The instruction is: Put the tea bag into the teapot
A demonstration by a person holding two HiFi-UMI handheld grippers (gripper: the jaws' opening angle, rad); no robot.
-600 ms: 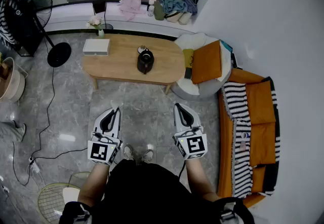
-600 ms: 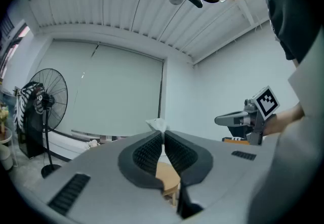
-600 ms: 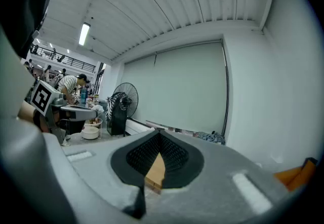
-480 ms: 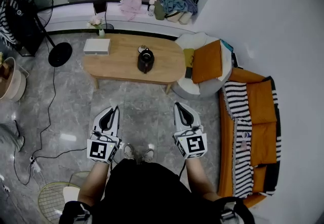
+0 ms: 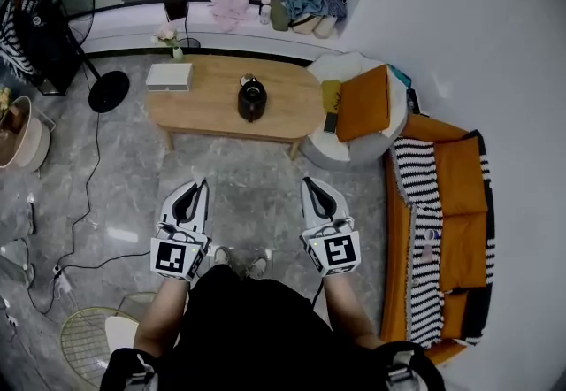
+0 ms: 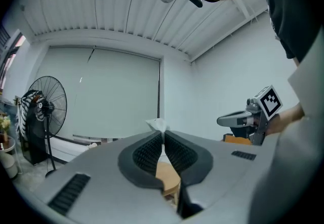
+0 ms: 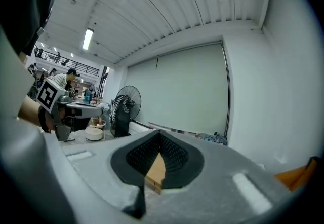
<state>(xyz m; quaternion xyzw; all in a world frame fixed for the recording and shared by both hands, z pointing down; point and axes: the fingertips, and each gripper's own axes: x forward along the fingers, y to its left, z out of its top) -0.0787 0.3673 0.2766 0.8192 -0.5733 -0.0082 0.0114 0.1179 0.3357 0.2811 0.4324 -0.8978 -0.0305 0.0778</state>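
Clamped narrow in the left gripper (image 6: 163, 137): a white crumpled tip poking up past the pads, probably the tea bag (image 6: 158, 125), though too little shows to be sure. Closed tight on nothing, the right gripper (image 7: 159, 139), with only wood seen through the gap behind its pads. Far ahead, on the oval wooden table (image 5: 203, 111): the dark teapot (image 5: 252, 100), upright, well apart from both tools. Slightly right of the left gripper's line, slightly left of the right's, so roughly between them. Nearer to neither by much, yet load carried on the left. Likely calls for closing that whole gap forward before any lowering over the pot.
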